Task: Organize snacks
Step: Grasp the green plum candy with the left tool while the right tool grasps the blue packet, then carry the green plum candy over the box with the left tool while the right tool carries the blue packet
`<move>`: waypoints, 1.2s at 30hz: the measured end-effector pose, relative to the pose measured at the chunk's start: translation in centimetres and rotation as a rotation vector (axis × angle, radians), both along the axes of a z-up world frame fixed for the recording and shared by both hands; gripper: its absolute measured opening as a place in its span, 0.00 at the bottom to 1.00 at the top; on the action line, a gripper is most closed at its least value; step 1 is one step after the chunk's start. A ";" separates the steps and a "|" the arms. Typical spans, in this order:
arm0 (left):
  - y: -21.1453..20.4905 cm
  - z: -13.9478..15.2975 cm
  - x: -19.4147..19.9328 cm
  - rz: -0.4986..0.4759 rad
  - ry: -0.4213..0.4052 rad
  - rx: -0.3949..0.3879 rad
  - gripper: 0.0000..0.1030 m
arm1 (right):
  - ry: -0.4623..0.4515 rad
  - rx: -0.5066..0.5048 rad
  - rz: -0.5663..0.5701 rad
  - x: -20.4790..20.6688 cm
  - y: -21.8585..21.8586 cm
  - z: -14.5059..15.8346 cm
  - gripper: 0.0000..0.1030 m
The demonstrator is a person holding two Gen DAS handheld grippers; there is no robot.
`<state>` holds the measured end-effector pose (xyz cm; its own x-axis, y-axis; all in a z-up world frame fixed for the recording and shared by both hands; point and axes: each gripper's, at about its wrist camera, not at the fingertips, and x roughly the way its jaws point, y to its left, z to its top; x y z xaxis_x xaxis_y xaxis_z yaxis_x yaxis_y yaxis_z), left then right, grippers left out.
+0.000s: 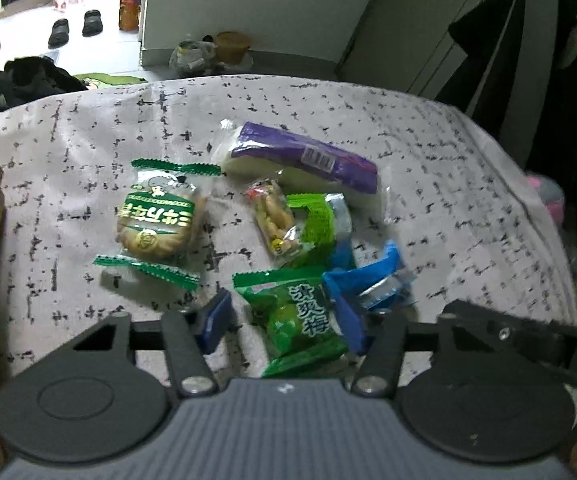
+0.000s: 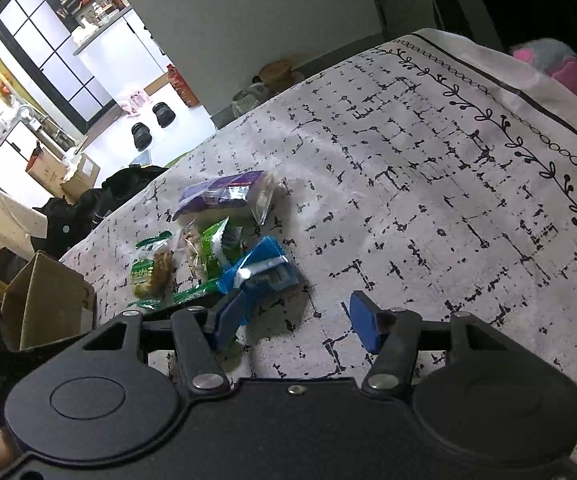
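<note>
Snacks: green packet (image 1: pixel 300 316) light, crinkly, slippery; grip its middle. Left claw (image 1: pixel 284 320) wide, straddling it. Right claw (image 2: pixel 296 320) wide, empty.

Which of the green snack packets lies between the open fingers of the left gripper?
The green plum-candy packet with white characters: it lies between the left gripper fingers. The round cookie packet lies farther away.

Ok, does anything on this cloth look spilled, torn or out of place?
Nothing looks spilled or torn. The snacks simply lie in a loose heap: the small peanut packet overlaps a green packet, and the blue packet lies against the green plum packet. The purple pack sits askew behind them. All wrappers appear sealed.
</note>
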<state>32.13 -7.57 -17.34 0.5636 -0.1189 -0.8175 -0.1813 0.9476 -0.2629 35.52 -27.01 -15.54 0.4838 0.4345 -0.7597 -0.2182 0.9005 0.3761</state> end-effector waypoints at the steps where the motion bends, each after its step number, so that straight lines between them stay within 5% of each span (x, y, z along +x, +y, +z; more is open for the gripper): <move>1: 0.0 -0.2 0.0 -0.008 0.003 0.009 0.48 | -0.005 0.001 0.003 0.0 0.1 0.1 0.56; 3: 0.1 -0.4 0.0 -0.021 0.008 0.032 0.34 | -0.014 -0.002 0.009 0.2 0.3 0.2 0.56; 6: 0.6 -0.1 -0.3 -0.019 0.010 0.038 0.28 | -0.015 0.006 0.015 0.5 0.7 0.2 0.56; 23: 3.9 2.3 -2.8 0.069 -0.067 0.062 0.27 | 0.009 0.011 0.056 0.4 5.7 -1.1 0.54; 36: 5.6 3.0 -3.8 0.128 -0.105 0.037 0.27 | -0.009 -0.032 -0.046 0.9 7.7 -2.1 0.54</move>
<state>28.32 -1.97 -14.33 0.6548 -0.0115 -0.7557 -0.2744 0.9280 -0.2519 36.39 -19.32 -17.62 0.5093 0.3870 -0.7687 -0.1795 0.9213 0.3449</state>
